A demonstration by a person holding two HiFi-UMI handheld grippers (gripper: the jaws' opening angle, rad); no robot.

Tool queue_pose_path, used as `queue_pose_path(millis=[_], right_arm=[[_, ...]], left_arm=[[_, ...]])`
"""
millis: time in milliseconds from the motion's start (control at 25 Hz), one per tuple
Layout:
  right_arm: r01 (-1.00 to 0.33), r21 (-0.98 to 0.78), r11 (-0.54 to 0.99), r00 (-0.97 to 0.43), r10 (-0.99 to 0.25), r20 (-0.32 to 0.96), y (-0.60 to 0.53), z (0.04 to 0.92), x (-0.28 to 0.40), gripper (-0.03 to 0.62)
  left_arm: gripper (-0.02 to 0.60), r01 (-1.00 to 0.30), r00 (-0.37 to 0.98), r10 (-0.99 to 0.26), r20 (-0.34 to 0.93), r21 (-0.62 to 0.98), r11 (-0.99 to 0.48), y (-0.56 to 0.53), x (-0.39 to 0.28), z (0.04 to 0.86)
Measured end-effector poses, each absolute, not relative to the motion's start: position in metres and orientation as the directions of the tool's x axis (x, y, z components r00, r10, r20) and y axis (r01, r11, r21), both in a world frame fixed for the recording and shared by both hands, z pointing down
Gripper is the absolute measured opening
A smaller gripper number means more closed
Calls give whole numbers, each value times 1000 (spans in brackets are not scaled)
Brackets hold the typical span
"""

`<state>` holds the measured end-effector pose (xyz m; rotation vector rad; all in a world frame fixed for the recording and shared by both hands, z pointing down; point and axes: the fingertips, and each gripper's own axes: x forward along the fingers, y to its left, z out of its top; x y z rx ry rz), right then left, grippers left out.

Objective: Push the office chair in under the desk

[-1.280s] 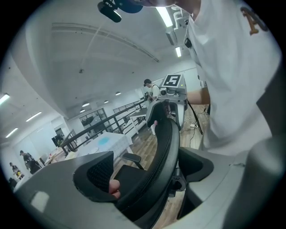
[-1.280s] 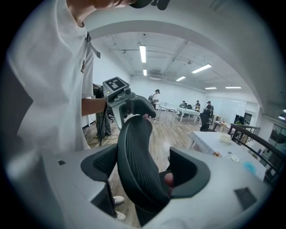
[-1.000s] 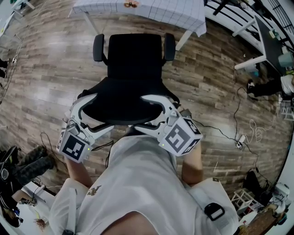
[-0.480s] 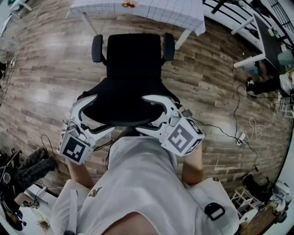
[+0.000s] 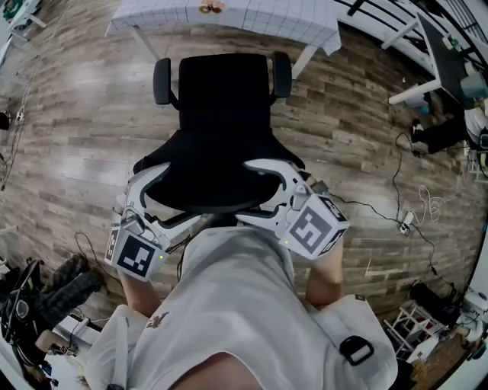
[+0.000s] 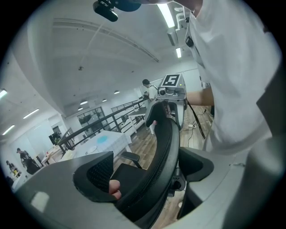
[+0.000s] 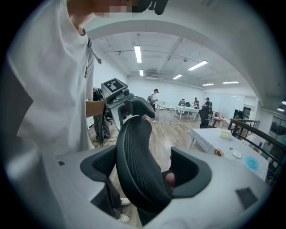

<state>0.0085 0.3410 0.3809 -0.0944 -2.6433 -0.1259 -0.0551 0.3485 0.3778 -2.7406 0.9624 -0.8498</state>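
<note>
The black office chair point(image 5: 225, 91) stands on the wood floor with its seat facing the desk point(image 5: 229, 15), a table under a white grid cloth. The seat's front edge is just short of the desk edge. Both grippers grip the top of the chair's backrest point(image 5: 213, 183). My left gripper point(image 5: 171, 194) straddles its left end and my right gripper point(image 5: 259, 190) its right end. In the left gripper view the backrest point(image 6: 165, 147) runs between the jaws of the left gripper point(image 6: 152, 174). In the right gripper view the ribbed backrest point(image 7: 134, 152) fills the gap of the right gripper point(image 7: 143, 172).
Cables point(image 5: 404, 221) and a power strip lie on the floor at the right. A white table leg frame point(image 5: 415, 95) stands at the far right. Black bags point(image 5: 61, 282) lie at the lower left. People point(image 7: 196, 105) stand in the background of the room.
Both grippers stay clamped on the backrest. The left gripper's marker cube has shifted slightly right and down in the head view; the chair has barely moved against the desk.
</note>
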Motion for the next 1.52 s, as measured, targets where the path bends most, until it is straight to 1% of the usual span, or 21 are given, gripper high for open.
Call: queue_pose_path(millis=[640,880,1520], right_arm=[[39,59,997,-856,3,517,315,384,-7,382],[43,41,998,-848,15,530,303,385,-12,382],[76,10,997,-845,59,532,281,384,-20,385]], left_arm=[[447,-514,661,-598,452,-307,-801,321,-71,376],[448,-510,660,-578,480,-280,-814,309,-77,378],[453,-513,667,-571,479,-259,-818,285,-84,375]])
